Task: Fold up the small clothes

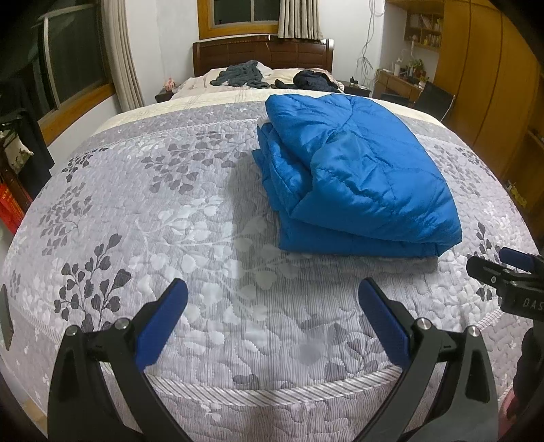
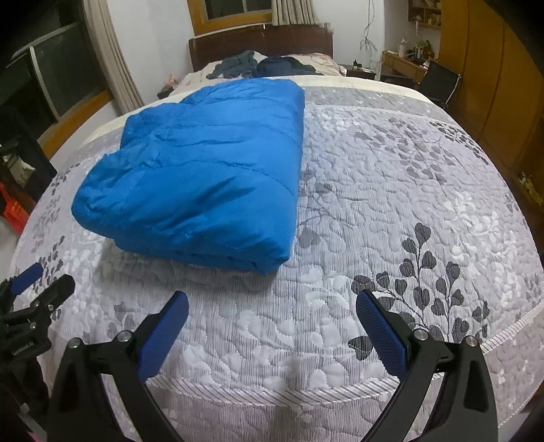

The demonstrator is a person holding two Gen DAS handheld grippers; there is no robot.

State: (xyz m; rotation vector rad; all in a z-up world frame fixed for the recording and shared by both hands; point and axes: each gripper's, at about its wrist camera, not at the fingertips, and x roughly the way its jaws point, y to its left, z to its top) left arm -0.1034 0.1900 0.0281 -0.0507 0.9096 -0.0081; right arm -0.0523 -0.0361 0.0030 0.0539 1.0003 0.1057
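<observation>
Left gripper (image 1: 273, 292) jaws spread wide, nothing between them, blue pads (image 1: 163, 324) facing in; it hangs over the near edge of the bed (image 1: 136, 210), above the grey leaf-print quilt (image 1: 210, 340). Right gripper (image 2: 272, 294) same: jaws wide apart, empty, over the quilt near the foot edge, by the dark leaf sprig. Each gripper shows at the edge of the other's view, the right at far right of the left view, the left at far left of the right view, so they sit side by side, apart. Jacket (image 1: 353, 170), blue quilted puffer, lies folded in a thick stack on the quilt ahead of both grippers, touching neither; it is ahead-right of the left gripper and ahead-left of the right one, so roughly between them, further up the bed. Folded edge faces the grippers, layers visible on its left side. Further back, dark clothes (image 1: 243, 74) heaped by the pillows at the wooden headboard (image 1: 261, 51). Window with curtains (image 1: 299, 18) above it, wooden wardrobe (image 1: 476, 68) at right, desk (image 1: 397, 80) in the far corner.
</observation>
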